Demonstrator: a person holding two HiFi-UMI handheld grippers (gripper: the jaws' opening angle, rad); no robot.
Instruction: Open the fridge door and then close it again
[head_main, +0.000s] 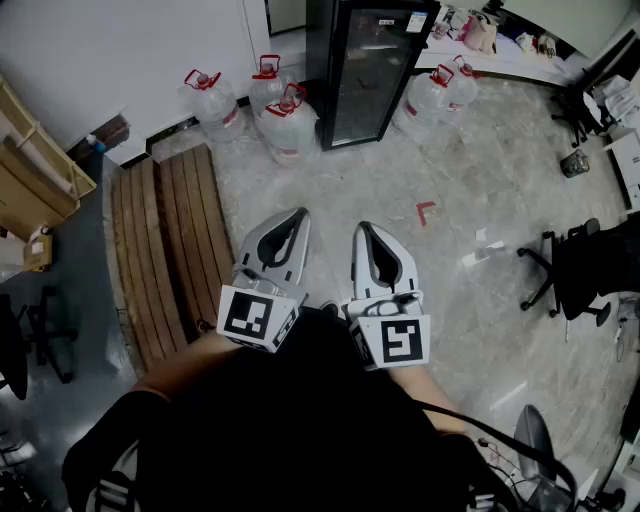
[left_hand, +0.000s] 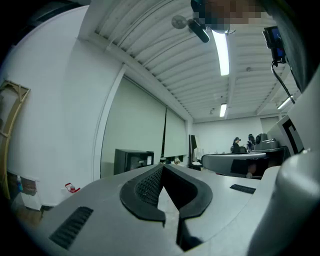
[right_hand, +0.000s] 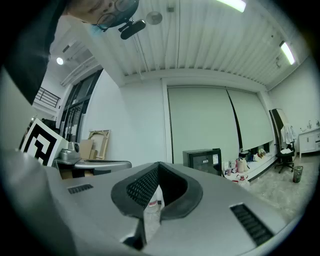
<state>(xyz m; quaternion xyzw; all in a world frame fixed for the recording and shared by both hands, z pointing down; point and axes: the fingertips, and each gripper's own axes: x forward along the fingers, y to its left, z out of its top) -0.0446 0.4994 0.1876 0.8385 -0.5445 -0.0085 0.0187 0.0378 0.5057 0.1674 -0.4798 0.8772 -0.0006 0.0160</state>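
Both tools sit side by side, close to the body and level, noses aimed at the fridge (head_main: 365, 70). It stands well ahead across bare floor with its door shut. My read: this is the approach, so nothing needs gripping yet. The left gripper (head_main: 300, 212) has its tips pressed together with nothing between them, and so does the right gripper (head_main: 362, 226).

The head view gives the layout: jugs (head_main: 285, 125) crowd both sides of the fridge, and a red mark (head_main: 425, 211) lies short of it. The left gripper view shows the closed tips (left_hand: 162, 166) with the fridge (left_hand: 132, 161) just left of them, and people (left_hand: 236, 144) far to its right. The right gripper view shows the fridge (right_hand: 202, 161) right of its nose (right_hand: 159, 164).
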